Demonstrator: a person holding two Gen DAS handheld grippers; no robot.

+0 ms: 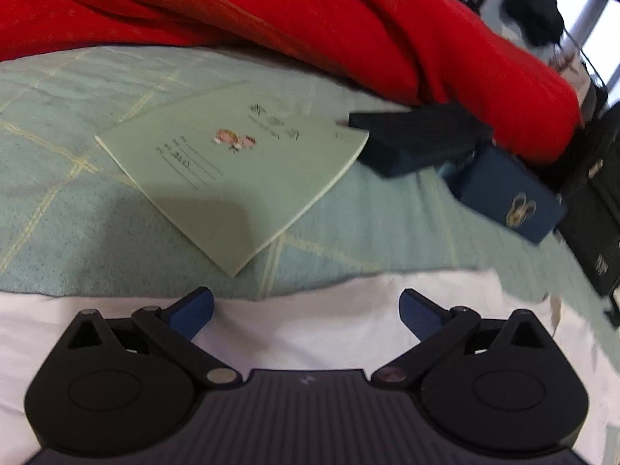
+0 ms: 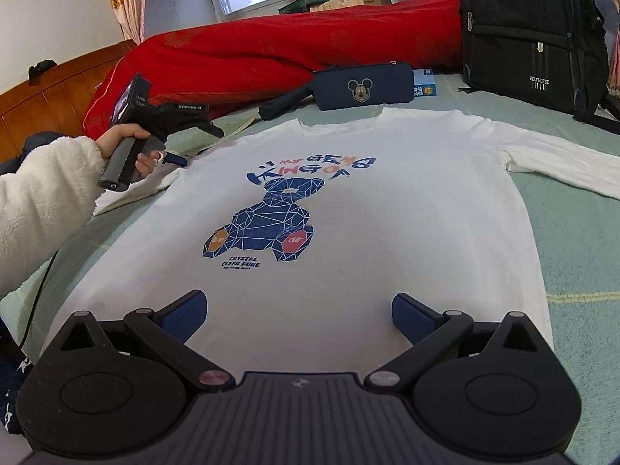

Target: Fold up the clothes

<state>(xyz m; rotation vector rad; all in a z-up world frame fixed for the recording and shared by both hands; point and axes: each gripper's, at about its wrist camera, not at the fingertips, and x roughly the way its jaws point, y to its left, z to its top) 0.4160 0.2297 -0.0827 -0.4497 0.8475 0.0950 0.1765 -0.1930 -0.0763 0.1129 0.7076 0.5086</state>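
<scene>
Left wrist view: my left claw (image 1: 306, 310) hangs with its blue pads wide apart and nothing between them, over a strip of the white shirt (image 1: 302, 333) that crosses the bottom of the view from 9 to 3 o'clock. A green notebook (image 1: 232, 170) lies beyond at 12 o'clock on the green bedspread (image 1: 58, 178), apart from the shirt.

Right wrist view: my right claw (image 2: 298, 316) is likewise spread and empty, low over the hem. The shirt lies flat, print up, its long axis running from my claw to the collar at 12 o'clock, where a navy pouch (image 2: 362, 87) sits just past it. One sleeve stretches to 2 o'clock. My left claw (image 2: 174, 159), gripped in my hand (image 2: 128, 147), sits at 10 o'clock beside the other sleeve, so I judge that sleeve falls to it.
</scene>
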